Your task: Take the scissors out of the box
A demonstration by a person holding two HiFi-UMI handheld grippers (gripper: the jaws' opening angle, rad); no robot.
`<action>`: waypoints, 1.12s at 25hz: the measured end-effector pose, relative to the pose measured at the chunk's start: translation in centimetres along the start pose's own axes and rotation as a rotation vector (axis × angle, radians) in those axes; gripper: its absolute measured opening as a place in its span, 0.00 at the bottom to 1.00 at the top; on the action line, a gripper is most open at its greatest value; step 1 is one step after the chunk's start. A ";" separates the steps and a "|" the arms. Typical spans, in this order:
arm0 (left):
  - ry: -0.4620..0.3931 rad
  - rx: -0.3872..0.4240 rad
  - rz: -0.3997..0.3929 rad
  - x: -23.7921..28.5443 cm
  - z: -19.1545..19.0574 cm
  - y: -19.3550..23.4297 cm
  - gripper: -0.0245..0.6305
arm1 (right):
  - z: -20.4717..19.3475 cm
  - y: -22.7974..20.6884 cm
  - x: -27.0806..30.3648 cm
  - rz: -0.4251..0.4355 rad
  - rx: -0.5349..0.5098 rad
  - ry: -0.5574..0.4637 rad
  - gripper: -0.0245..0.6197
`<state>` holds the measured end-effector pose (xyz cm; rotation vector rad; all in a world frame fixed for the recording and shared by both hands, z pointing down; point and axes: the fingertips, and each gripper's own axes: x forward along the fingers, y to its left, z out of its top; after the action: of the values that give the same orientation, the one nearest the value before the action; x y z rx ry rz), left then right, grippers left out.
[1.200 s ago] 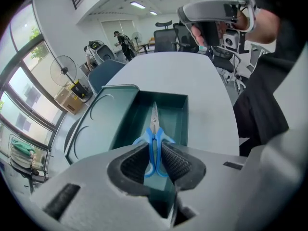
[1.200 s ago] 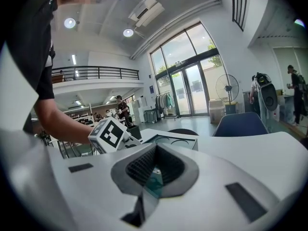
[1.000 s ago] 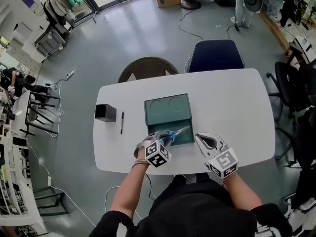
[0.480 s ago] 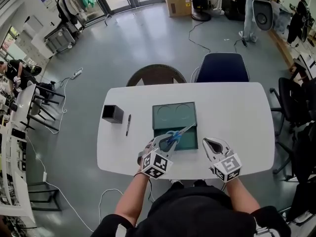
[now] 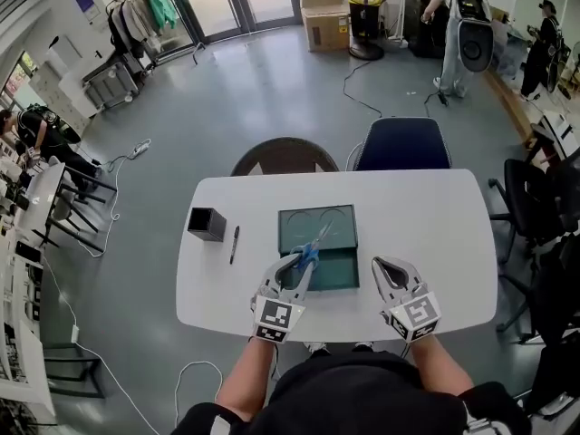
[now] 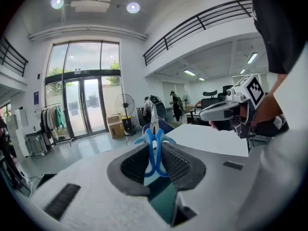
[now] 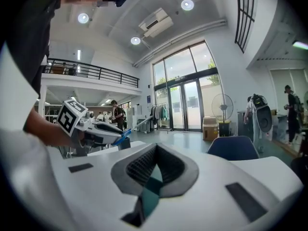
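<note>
Scissors (image 5: pixel 309 249) now above the box (image 5: pixel 341 271), tight between left gripper (image 5: pixel 292 266) jaws; right gripper (image 5: pixel 389 269) jaws together, empty.

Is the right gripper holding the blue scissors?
No, the right gripper has nothing between its closed jaws; the blue scissors are clamped in the left gripper.

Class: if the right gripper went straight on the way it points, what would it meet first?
Probably nothing near. The right gripper aims forward, slightly left, over the teal box near its right edge; the scissors lie left of it. If low enough, the box rim or table comes first; height unclear.
</note>
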<state>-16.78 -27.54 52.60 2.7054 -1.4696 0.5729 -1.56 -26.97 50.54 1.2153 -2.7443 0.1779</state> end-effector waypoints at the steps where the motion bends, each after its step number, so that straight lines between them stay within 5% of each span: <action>1: -0.019 -0.014 0.015 -0.2 0.3 0.3 0.18 | 0.1 -0.1 0.0 -0.004 -0.002 -0.002 0.05; 11: -0.157 -0.157 0.103 -1.1 2.5 1.9 0.18 | 2.0 -1.0 -0.4 -0.049 -0.031 -0.055 0.05; 28: -0.262 -0.172 0.186 -2.2 4.3 1.6 0.18 | 4.4 -2.3 -1.6 -0.127 -0.066 -0.138 0.05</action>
<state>-17.85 -27.45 47.64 2.6041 -1.7517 0.0872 0.83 -28.04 46.06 1.4292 -2.7497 -0.0107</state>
